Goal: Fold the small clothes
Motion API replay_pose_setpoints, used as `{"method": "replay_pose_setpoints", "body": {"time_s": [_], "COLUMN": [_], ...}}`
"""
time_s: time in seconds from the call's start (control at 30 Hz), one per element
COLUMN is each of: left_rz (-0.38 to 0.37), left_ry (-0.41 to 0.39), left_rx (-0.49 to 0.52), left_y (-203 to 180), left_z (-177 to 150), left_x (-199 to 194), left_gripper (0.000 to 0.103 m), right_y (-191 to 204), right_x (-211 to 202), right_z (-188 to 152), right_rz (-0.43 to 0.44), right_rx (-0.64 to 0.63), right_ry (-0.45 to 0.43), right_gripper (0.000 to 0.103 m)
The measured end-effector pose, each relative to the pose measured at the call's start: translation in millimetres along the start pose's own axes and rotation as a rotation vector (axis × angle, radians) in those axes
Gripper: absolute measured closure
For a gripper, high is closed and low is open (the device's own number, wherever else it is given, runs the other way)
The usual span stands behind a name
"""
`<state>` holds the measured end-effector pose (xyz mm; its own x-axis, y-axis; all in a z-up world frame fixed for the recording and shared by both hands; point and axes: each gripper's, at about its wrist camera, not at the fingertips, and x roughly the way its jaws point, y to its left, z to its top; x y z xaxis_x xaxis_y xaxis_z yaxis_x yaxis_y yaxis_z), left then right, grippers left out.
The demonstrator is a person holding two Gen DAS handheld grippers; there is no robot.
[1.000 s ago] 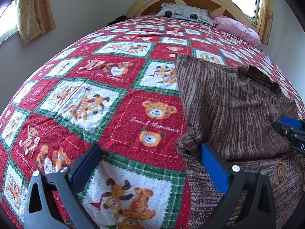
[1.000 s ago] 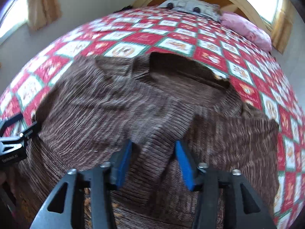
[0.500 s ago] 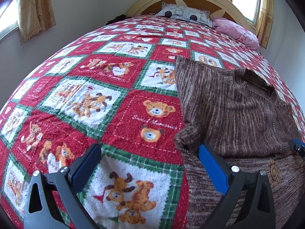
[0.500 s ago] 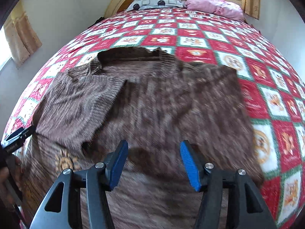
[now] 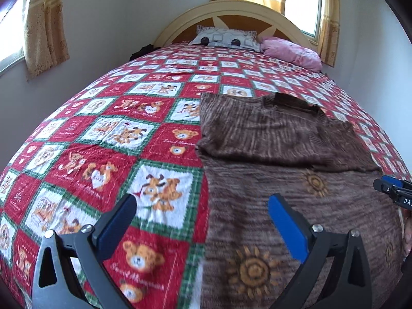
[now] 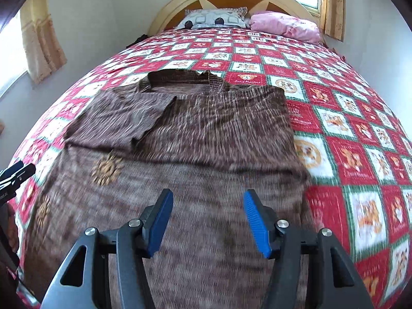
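Bedspread: brown top, sleeves folded in; left gripper, right gripper released, empty; next: grasp hem, fold upward

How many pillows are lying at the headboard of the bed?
2: a grey patterned pillow in the middle, and a pink pillow beside it toward the window. Others may be hidden behind them.

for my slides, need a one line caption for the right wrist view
Open right hand-held gripper above a brown knit sweater, sleeves folded in, on a teddy-bear quilt.
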<state>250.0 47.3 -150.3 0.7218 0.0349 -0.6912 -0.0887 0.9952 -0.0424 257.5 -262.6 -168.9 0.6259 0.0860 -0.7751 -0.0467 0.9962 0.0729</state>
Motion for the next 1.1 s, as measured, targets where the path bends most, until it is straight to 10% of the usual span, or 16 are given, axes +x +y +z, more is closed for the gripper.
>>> {"method": "replay_pose_setpoints", "body": {"time_s": [1.1], "left_rz": [-0.043], "left_ry": [-0.004], "left_rx": [0.018], "left_y": [-20], "left_z": [-88], "left_x": [-76], "left_gripper": [0.000], "right_y": [-6], "right_x": [-78], "right_z": [-128], "right_rz": [-0.023], "right_rx": [0.059], "right_ry": [-0.020], "right_gripper": [0.045]}}
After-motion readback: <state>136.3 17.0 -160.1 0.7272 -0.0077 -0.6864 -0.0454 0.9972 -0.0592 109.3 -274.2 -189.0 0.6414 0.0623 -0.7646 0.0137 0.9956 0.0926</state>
